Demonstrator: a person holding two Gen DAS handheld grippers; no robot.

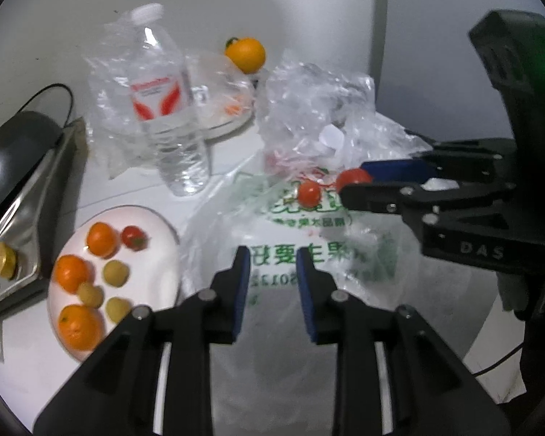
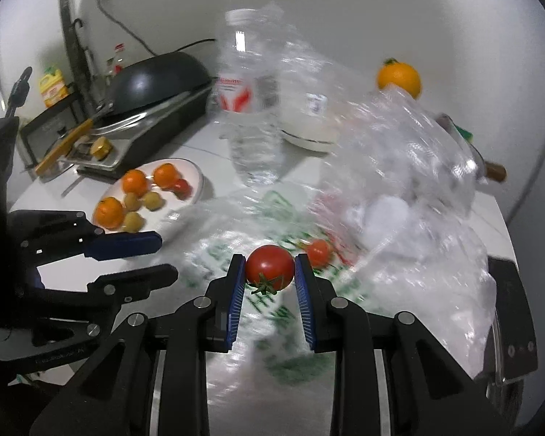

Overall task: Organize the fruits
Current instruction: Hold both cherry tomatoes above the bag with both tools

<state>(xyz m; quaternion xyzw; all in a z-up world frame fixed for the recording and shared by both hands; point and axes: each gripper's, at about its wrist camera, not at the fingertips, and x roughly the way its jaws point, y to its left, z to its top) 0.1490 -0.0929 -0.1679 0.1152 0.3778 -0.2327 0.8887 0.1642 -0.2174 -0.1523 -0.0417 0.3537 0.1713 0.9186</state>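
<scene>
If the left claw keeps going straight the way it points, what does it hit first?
Most likely the printed plastic bag spread on the table: the left claw angles down at it, empty. The loose tomato lies further on; depth is unclear.

Black gripper (image 2: pixel 269 272), blue ribbed pads (image 2: pixel 236 290), silver screws

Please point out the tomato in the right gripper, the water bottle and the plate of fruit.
tomato (image 2: pixel 269 267), right wrist view, on its red skin between the pads.
water bottle (image 1: pixel 163 109), left wrist view, on its label.
plate (image 1: pixel 156 254), left wrist view, on bare white surface.
</scene>
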